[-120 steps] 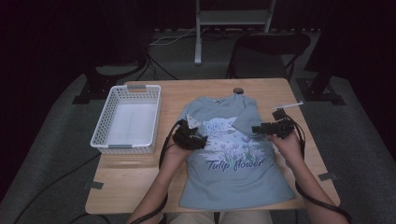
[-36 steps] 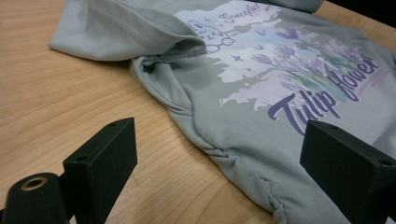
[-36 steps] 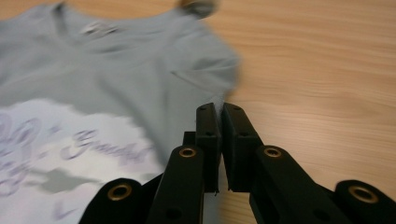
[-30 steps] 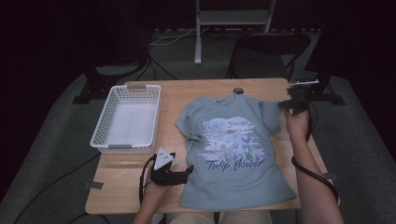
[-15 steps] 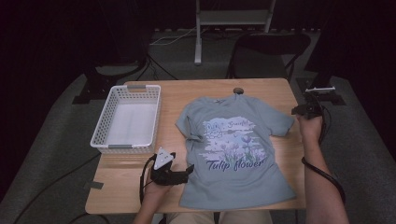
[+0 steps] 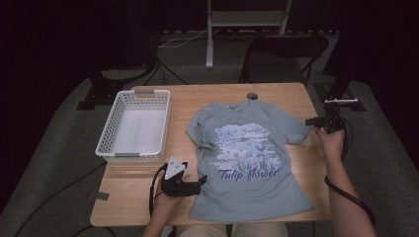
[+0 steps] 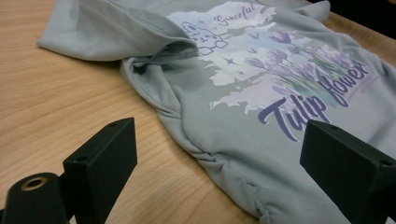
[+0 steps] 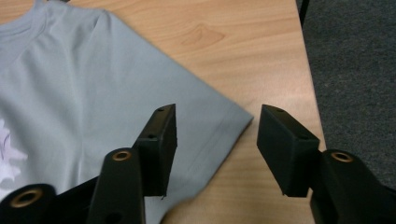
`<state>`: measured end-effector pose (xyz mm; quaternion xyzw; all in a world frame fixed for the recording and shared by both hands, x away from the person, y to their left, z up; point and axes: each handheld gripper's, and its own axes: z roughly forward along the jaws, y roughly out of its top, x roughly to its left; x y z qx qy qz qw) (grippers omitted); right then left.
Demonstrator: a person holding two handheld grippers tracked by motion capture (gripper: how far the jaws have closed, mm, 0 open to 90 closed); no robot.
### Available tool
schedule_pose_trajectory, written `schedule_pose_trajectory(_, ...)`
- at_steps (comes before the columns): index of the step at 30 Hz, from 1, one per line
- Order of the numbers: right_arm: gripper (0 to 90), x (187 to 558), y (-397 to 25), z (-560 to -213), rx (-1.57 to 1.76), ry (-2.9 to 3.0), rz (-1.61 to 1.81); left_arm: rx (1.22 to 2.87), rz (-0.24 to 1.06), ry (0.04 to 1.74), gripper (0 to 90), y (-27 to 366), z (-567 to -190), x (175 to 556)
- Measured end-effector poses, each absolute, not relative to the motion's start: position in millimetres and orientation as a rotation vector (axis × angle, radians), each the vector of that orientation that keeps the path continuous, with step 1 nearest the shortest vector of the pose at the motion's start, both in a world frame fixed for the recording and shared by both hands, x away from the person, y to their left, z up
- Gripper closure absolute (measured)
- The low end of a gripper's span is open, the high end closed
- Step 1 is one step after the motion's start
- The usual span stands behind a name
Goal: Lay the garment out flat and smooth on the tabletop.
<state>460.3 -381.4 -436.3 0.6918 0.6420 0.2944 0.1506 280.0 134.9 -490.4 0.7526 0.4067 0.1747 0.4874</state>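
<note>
The left tongs [image 6: 201, 180] are held spread wide apart near the front edge of the desk [image 6: 143, 197], just beside the lower left hem of the T-shirt [image 6: 252, 158]; nothing is gripped between them. In the left gripper view the rumpled side seam of the shirt is seen between the two black jaws. The right tongs [image 6: 310, 121] are also spread apart, at the right edge of the desk, and the tip of the right sleeve [image 8: 224, 122] lies between the jaws without being pinched. The grey-green T-shirt is laid flat, print upward, on the right half of the desk. A white basket [image 6: 109, 144] is placed by the left edge, well apart from the shirt.
</note>
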Motion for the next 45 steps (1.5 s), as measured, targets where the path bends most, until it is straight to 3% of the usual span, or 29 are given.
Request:
schedule_pose_trajectory(14, 35.4, 397.6, -387.3, -454.9, 1.894, 1.905, 1.035, 1.846, 0.412, 0.976, 12.3, 127.1, -488.2, 279.6)
schedule_pose_trajectory(17, 30.2, 380.2, -389.5, -456.6, 1.872, 1.892, 1.054, 1.845, 0.415, 0.977, 12.3, 126.6, -488.2, 279.2)
schedule_pose_trajectory(21, 16.4, 353.3, -387.9, -459.5, 1.819, 1.879, 1.064, 1.848, 0.416, 0.979, 12.3, 126.6, -488.6, 279.2)
schedule_pose_trajectory(35, 13.0, 272.7, -370.6, -479.7, 1.634, 1.842, 1.147, 1.851, 0.420, 1.013, 12.3, 123.6, -488.9, 281.0)
schedule_pose_trajectory(45, 14.2, 263.5, -360.6, -490.8, 1.573, 1.858, 1.163, 1.874, 0.486, 1.075, 12.7, 108.8, -466.9, 302.3)
